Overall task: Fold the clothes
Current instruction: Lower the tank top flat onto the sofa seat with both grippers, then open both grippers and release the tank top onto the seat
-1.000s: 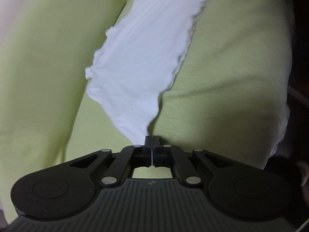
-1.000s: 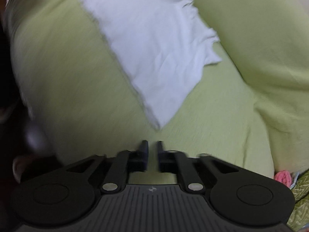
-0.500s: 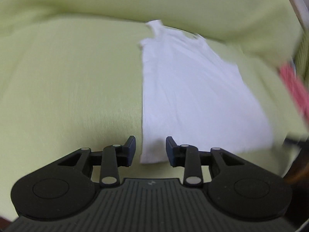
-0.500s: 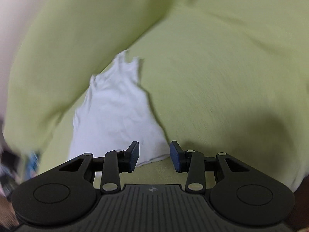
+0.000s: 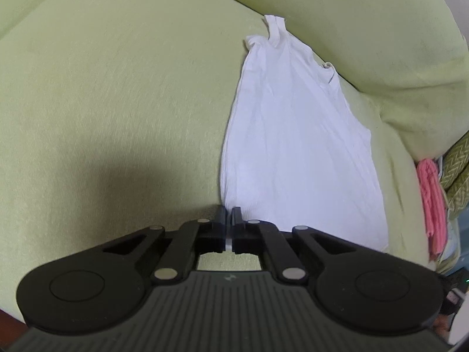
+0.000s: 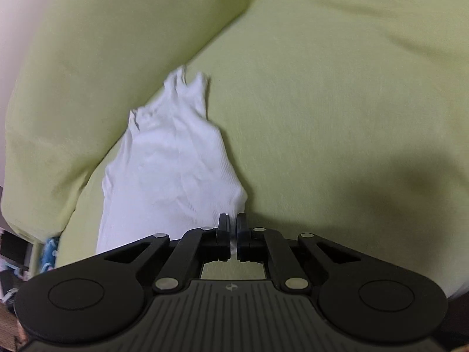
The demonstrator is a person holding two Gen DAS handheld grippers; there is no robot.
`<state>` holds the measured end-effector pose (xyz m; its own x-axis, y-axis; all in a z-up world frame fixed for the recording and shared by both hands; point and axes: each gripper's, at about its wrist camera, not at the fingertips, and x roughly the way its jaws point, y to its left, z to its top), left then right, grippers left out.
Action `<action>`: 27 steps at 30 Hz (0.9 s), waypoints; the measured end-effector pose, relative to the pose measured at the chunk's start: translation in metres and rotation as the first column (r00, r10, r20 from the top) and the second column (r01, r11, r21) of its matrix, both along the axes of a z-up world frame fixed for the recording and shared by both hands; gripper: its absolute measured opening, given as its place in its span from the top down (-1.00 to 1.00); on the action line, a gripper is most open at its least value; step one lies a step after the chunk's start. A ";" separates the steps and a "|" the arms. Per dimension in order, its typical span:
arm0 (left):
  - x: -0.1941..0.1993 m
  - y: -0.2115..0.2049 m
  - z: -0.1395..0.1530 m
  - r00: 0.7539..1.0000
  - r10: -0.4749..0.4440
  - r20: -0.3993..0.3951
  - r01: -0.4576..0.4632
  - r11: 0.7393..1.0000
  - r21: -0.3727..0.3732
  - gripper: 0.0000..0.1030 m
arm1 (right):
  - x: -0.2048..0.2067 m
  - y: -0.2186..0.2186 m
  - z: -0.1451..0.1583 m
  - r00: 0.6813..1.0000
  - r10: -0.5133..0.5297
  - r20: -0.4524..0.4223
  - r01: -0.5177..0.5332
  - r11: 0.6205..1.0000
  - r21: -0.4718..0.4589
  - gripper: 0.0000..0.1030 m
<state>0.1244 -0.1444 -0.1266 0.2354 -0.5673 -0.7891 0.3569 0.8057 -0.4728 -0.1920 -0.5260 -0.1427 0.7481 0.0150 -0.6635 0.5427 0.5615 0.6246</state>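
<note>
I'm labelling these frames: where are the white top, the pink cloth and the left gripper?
white top (image 5: 296, 152), left wrist view, middle of its body.
pink cloth (image 5: 432, 202), left wrist view, its hanging middle.
left gripper (image 5: 229, 215), left wrist view, between shut fingertips.

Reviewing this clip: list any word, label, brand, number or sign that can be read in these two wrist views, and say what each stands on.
No readable text in either view.
Left gripper: a small pale emblem on its ribbed body, a mark only, no letters.
Right gripper: the same small emblem, no letters.
White garment, green sofa, pink cloth: no print or tag showing.
</note>
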 end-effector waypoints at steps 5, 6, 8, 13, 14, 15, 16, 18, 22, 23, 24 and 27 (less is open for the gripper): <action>-0.034 0.009 0.033 0.975 -0.065 0.211 0.044 0.994 0.103 1.00 | -0.030 0.004 0.038 0.998 -0.014 0.054 0.018 0.997 -0.082 0.94; -0.047 0.013 0.041 0.966 -0.086 0.242 0.058 0.991 0.123 1.00 | -0.034 0.004 0.044 0.998 -0.015 0.060 0.021 0.995 -0.098 0.94; -0.067 0.013 0.053 0.942 -0.136 0.306 0.085 0.981 0.174 0.99 | -0.043 0.004 0.055 0.998 -0.013 0.057 0.021 0.991 -0.129 0.94; -0.112 -0.007 0.048 0.878 -0.283 0.387 0.142 0.925 0.353 0.99 | -0.053 0.011 0.047 0.998 -0.011 -0.057 0.001 0.985 -0.173 0.94; -0.117 -0.010 0.039 0.881 -0.298 0.366 0.156 0.915 0.371 0.99 | -0.051 0.011 0.040 0.996 -0.013 -0.087 -0.001 0.986 -0.169 0.94; -0.121 -0.014 0.031 0.885 -0.314 0.344 0.170 0.905 0.389 0.99 | -0.049 0.013 0.034 0.993 -0.010 -0.114 -0.008 0.988 -0.157 0.94; -0.125 -0.018 0.022 0.885 -0.326 0.333 0.174 0.894 0.413 0.99 | -0.044 0.014 0.027 0.989 -0.001 -0.148 -0.022 0.988 -0.155 0.93; -0.132 -0.027 0.005 0.873 -0.361 0.327 0.182 0.864 0.469 0.98 | -0.033 0.019 0.016 0.974 0.032 -0.226 -0.069 0.985 -0.158 0.84; -0.145 -0.037 0.000 0.831 -0.432 0.351 0.184 0.808 0.561 0.87 | -0.020 0.033 0.024 0.941 0.029 -0.338 -0.135 0.946 -0.294 0.38; -0.145 -0.036 0.005 0.823 -0.443 0.355 0.181 0.798 0.575 0.83 | -0.021 0.035 0.032 0.941 0.011 -0.339 -0.137 0.926 -0.351 0.35; -0.142 -0.035 0.011 0.820 -0.443 0.364 0.173 0.796 0.580 0.83 | -0.021 0.036 0.038 0.946 0.007 -0.325 -0.140 0.910 -0.390 0.34; -0.133 -0.027 0.031 0.810 -0.427 0.402 0.148 0.813 0.563 0.83 | -0.018 0.038 0.053 0.968 0.068 -0.242 -0.171 0.882 -0.438 0.34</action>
<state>-0.0088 -0.1710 -0.0960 0.5540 -0.2487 -0.7945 0.6768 0.6902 0.2559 -0.2102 -0.4885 -0.0900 0.5994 -0.2454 -0.7619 0.5441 0.8230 0.1630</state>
